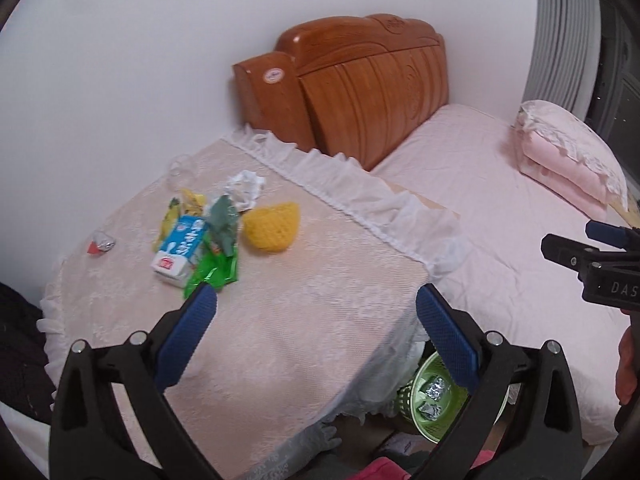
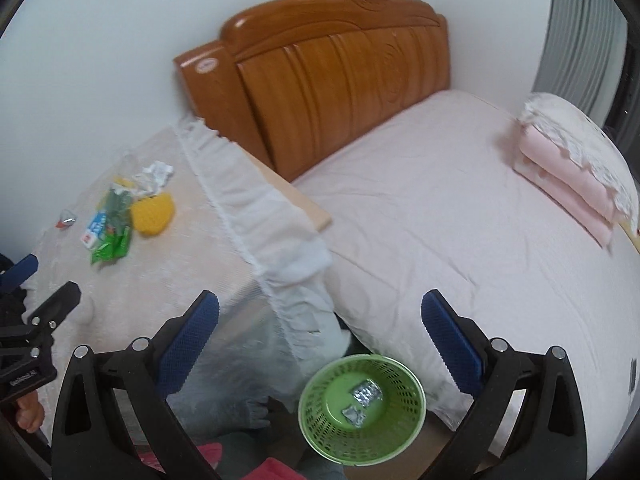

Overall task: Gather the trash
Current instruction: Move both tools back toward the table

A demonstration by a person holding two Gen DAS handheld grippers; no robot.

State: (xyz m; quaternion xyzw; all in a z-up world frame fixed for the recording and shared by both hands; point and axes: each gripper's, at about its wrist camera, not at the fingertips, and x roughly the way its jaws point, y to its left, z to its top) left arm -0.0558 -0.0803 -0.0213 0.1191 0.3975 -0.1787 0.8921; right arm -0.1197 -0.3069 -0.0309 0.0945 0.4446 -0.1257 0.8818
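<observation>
Both claws tilt downward with jaws spread wide, nothing between them. Left gripper (image 1: 316, 328) hangs over the table, trash pile (image 1: 200, 236) ahead-left; right gripper (image 2: 320, 332) hovers above the green basket (image 2: 362, 402) holding foil scraps (image 2: 366, 394).

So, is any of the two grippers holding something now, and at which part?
Nothing is held. The left gripper and the right gripper both have open, empty jaws.

A wooden headboard (image 2: 328, 80) stood against the wall. Folded pink blankets (image 2: 568, 176) lay on the bed (image 2: 460, 220), beside a lace-covered table (image 1: 300, 300).
</observation>
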